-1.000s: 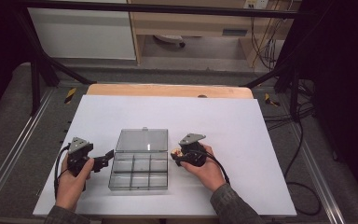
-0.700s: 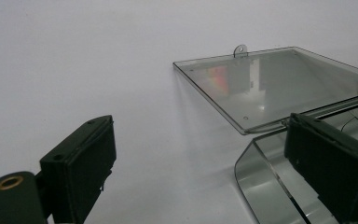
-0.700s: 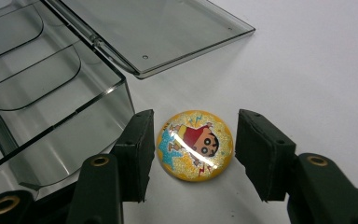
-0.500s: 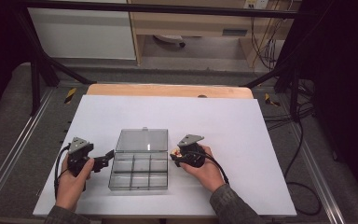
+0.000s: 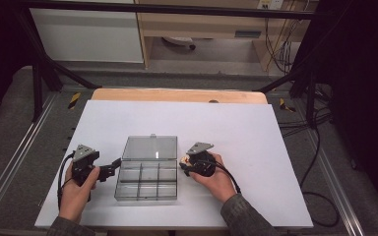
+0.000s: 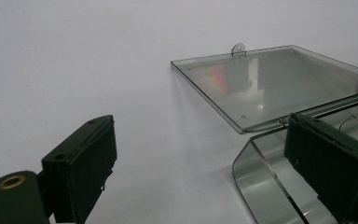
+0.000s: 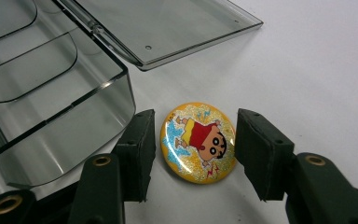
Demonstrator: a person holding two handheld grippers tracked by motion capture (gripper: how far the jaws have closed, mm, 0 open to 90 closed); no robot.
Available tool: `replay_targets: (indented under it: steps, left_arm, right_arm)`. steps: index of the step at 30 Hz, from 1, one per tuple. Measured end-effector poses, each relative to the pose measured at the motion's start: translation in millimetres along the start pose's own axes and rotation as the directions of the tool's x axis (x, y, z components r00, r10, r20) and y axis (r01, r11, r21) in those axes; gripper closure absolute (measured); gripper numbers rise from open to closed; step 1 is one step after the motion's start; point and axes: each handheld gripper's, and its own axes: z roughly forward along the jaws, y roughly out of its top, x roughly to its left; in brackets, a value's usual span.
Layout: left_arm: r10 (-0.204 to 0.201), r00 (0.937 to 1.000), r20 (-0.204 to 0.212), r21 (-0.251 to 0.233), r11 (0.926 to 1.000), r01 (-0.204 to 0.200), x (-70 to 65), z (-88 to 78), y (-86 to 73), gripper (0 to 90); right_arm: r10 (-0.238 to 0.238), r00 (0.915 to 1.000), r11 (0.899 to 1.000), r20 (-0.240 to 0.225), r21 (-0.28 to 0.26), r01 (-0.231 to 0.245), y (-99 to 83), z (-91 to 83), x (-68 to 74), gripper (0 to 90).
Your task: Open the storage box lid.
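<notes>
Worktop (image 5: 256, 147) space is taken up by a white sheet on which a clear plastic organiser box (image 5: 146, 181) is set between the two hands, its compartments seen to be bare in the high view. The box's hinged lid (image 5: 150, 147) is laid flat and open on the far side. Black cables (image 5: 320, 162) are trailed along the floor to the right of the worktop, and a white cabinet (image 5: 88, 34) is seen beyond its far edge.

A round yellow badge (image 7: 198, 142) with a cartoon figure is lain flat on the white sheet, just beside the box's right wall near its far right corner. It is framed by the jaws of the right gripper (image 7: 193, 154), which are set half open on either side of it; the pads appear to be just clear of the badge's rim, though contact cannot be ruled out from this angle. The left-hand jaw is almost against the box wall.

The left gripper (image 5: 109, 169) is held low at the box's left edge, its jaws spread wide, with one jaw seen over the box's corner and nothing gripped. Both forearms are brought in from the near edge, the hands (image 5: 76, 189) wrapped around the gripper bodies and pointed inward toward the box.
</notes>
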Motion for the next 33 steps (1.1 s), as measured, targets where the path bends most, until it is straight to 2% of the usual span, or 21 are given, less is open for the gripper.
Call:
replay_targets:
  steps: [23, 33]
  left_arm:
    - [0.004, 1.0, 0.002, 0.004, 1.0, -0.004, -0.5, 0.5, 0.0, 9.1]
    - [0.002, 1.0, 0.0, 0.001, 1.0, -0.002, 0.6, -0.2, 0.0, 9.1]
  right_arm:
    - [0.033, 0.9994, 0.999, -0.014, -0.014, -0.033, -0.6, 7.9, -4.1, 47.1]
    - [0.009, 0.9999, 1.0, -0.008, -0.017, -0.009, 0.8, 6.7, -3.4, 48.6]
